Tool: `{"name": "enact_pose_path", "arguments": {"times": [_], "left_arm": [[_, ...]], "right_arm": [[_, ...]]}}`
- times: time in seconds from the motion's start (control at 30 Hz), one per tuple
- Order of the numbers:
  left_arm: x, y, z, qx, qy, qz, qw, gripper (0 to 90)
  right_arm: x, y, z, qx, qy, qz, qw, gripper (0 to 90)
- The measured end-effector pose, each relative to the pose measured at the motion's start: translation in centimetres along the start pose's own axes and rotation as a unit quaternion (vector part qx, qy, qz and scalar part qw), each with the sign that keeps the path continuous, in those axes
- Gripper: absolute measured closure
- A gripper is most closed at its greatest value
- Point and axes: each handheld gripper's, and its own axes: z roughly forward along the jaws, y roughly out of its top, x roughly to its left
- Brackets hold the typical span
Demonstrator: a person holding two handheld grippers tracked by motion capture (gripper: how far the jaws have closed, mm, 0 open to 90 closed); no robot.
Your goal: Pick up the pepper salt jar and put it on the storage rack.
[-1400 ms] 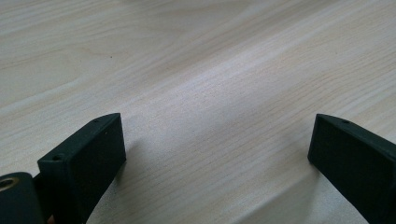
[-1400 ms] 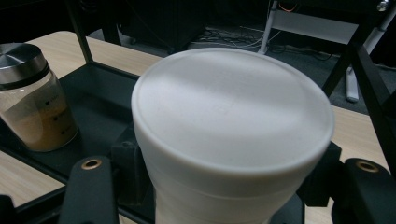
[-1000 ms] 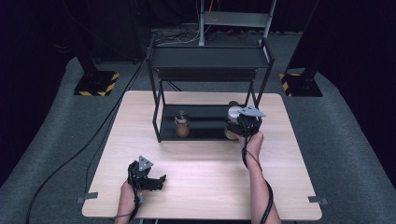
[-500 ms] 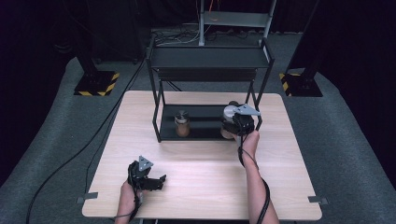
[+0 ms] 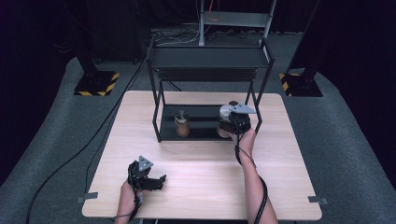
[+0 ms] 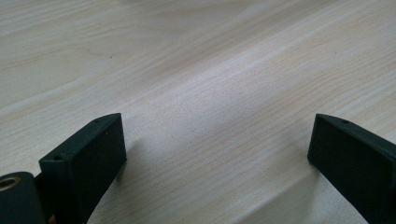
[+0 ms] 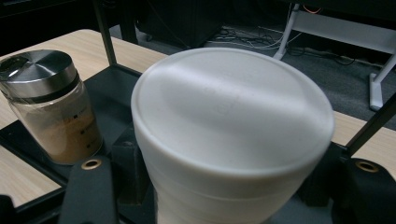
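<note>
A white-lidded container (image 7: pixel 233 121) stands at the right end of the black rack's lower shelf (image 5: pixel 205 116), and my right gripper (image 7: pixel 224 186) is shut on its sides. In the high view that right gripper (image 5: pixel 229 125) reaches into the shelf from the front, with the container's white top (image 5: pixel 225 111) just behind it. A glass jar of brown powder with a metal lid (image 7: pixel 51 107) stands on the same shelf to the left (image 5: pixel 182 123), apart from the container. My left gripper (image 5: pixel 159 179) hovers low over the table's front left, open, with bare wood between its jaws (image 6: pixel 217 149).
The black two-tier rack (image 5: pixel 210 58) stands at the back middle of the wooden table (image 5: pixel 280 186); its uprights flank the lower shelf. Cables and stands lie on the grey floor behind.
My right gripper, holding the white container, has shifted slightly left along the lower shelf. The left gripper has stayed in place.
</note>
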Motion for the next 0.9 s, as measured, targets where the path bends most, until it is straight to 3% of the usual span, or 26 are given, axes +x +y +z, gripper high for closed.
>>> {"name": "enact_pose_path", "arguments": {"times": [0.9], "left_arm": [[0.0, 0.0, 0.0, 0.0, 0.0, 0.0, 1.0, 3.8]], "right_arm": [[1.2, 0.8, 2.2, 0.005, 0.019, -0.004, 0.9998, 33.3]]}}
